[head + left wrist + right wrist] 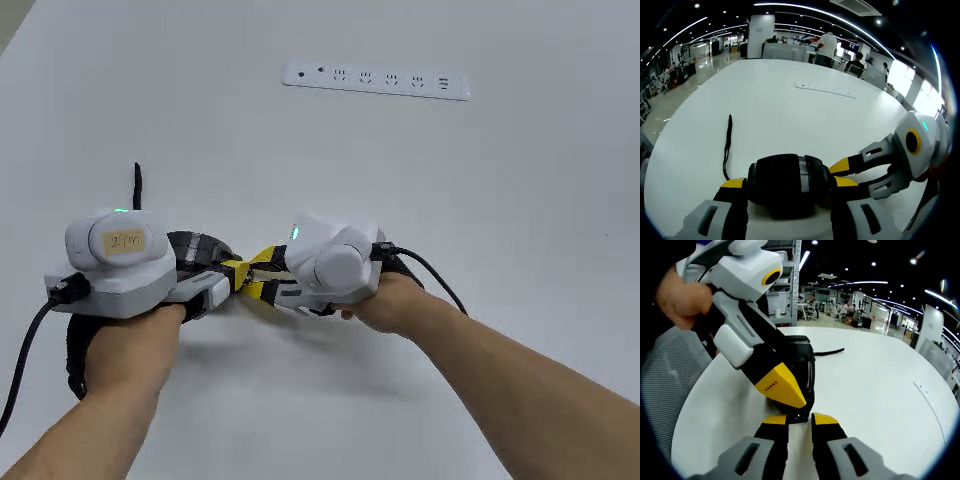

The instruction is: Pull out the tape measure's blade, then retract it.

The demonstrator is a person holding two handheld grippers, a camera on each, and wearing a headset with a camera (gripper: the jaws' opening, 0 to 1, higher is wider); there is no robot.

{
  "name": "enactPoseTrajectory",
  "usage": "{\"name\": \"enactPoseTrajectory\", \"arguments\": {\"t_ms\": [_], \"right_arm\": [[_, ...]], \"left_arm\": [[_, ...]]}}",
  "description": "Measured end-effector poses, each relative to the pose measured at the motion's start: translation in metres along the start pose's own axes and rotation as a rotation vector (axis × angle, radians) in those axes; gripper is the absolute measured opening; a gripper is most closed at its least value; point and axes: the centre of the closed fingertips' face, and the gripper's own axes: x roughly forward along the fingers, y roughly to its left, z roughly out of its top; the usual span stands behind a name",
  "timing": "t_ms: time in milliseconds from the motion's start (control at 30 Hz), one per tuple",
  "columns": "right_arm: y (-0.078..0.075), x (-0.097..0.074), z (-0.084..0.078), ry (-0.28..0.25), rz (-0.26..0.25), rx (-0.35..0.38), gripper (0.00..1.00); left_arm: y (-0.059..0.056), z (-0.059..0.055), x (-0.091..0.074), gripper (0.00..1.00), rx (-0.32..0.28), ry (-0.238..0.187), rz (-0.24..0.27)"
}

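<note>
The black tape measure [198, 247] lies on the white table [480, 200], and my left gripper [216, 266] is shut on its body. In the left gripper view the case [789, 172] sits squeezed between the yellow-tipped jaws of the left gripper [789, 186]. My right gripper [255, 275] faces it from the right, its narrow jaws closed down on the blade tip at the case's mouth. In the right gripper view the right gripper [800, 420] meets the case [801, 365] at its lower front, under the left gripper's yellow fingertip [781, 385]. No length of blade shows.
A white power strip [375, 80] lies at the far side of the table. The tape measure's black wrist strap [137, 185] trails away behind the case. Black cables hang from both grippers near the table's front edge.
</note>
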Motion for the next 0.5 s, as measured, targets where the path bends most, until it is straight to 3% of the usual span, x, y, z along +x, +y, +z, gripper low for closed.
{"name": "enactPoseTrajectory", "arguments": {"t_ms": [500], "right_arm": [[-0.0057, -0.0075, -0.0013, 0.011, -0.008, 0.018, 0.22]], "left_arm": [[0.0015, 0.0033, -0.0045, 0.72, 0.091, 0.012, -0.029]]}}
